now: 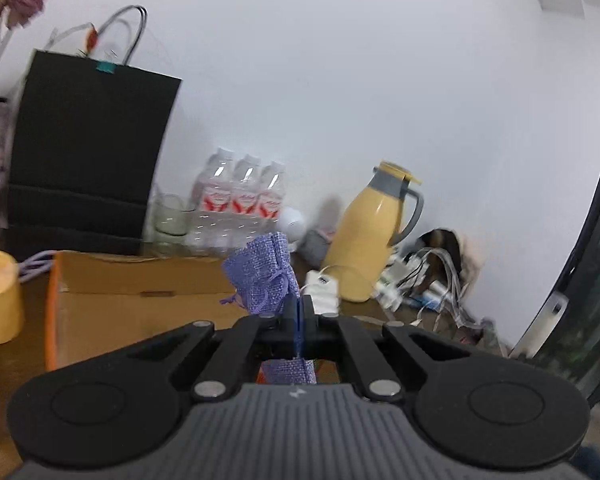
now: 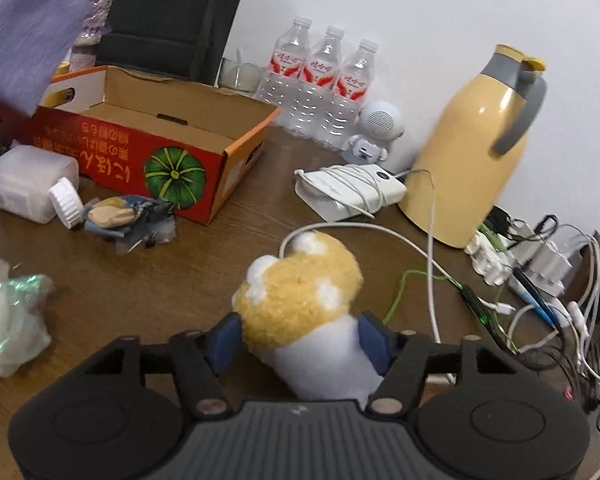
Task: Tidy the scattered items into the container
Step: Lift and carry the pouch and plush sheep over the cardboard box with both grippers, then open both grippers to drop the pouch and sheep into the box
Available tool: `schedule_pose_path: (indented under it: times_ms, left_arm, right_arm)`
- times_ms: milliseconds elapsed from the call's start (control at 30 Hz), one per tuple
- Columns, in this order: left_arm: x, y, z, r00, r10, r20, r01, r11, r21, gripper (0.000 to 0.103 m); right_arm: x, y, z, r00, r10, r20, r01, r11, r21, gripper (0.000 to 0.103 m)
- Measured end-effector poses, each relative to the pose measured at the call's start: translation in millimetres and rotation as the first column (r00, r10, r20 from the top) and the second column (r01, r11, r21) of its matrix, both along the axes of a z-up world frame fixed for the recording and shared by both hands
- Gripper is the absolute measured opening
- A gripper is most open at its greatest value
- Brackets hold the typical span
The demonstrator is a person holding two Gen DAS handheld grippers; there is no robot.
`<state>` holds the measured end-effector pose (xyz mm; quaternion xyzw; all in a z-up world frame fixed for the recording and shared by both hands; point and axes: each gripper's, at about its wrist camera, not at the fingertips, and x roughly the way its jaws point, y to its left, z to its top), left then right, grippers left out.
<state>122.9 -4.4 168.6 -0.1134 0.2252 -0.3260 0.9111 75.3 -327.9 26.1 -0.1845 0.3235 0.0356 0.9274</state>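
Note:
My left gripper (image 1: 299, 308) is shut on a purple woven drawstring pouch (image 1: 260, 272), held up in the air over the right end of the open cardboard box (image 1: 140, 308). In the right wrist view the box (image 2: 112, 160) is red with a green pumpkin print and looks empty inside. A blurred purple cloth (image 2: 32, 32) hangs above its left end. My right gripper (image 2: 299, 336) is low over the brown table, its blue pads (image 2: 224, 340) pressing both sides of a yellow and white plush toy (image 2: 300, 288). A white jar (image 2: 28, 192), a wrapped packet (image 2: 124, 216) and crumpled plastic (image 2: 12, 320) lie left.
A yellow thermos jug (image 2: 472, 152), three water bottles (image 2: 320, 80), a small white speaker (image 2: 376, 128) and a black paper bag (image 2: 172, 16) line the wall. A white power bank (image 2: 348, 188) and tangled cables with a power strip (image 2: 540, 280) crowd the right.

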Motion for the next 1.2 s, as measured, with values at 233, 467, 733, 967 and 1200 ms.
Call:
schedule_pose_path:
  times_ms: [233,467,733,967,1200]
  left_arm:
    - [53.3,-18.0,-4.5,0.999,0.042,-0.030,-0.040,0.997,0.058,0.002]
    - [108.7,-17.4,-29.9,0.988,0.092,-0.126,-0.070,0.983,0.170,0.001]
    - [167.6,31.2,-83.3,0.926,0.205,-0.318,-0.077,0.925,0.371,0.002]
    - [164.0,37.5,-90.4,0.928,0.242,-0.284,-0.080,0.872,0.484,0.013]
    - [158.7,28.3,-66.3,0.934,0.251,-0.253,-0.120,0.889,0.441,0.056]
  right_arm:
    - [-14.4,-0.5,48.1,0.995,-0.028,0.097,0.012,0.986,0.167,0.000]
    - [16.2,4.4,76.9,0.996,0.088,0.029,-0.092,0.985,0.147,0.036]
    - [37.3,-35.9,18.3,0.972,0.124,-0.202,-0.069,0.963,0.260,0.053]
    - [31.3,-16.6,21.2,0.987,0.071,-0.147,-0.035,0.972,0.233,0.041]
    - [52.1,30.7,112.8,0.964,0.265,-0.010,-0.251,0.925,0.285,0.043]
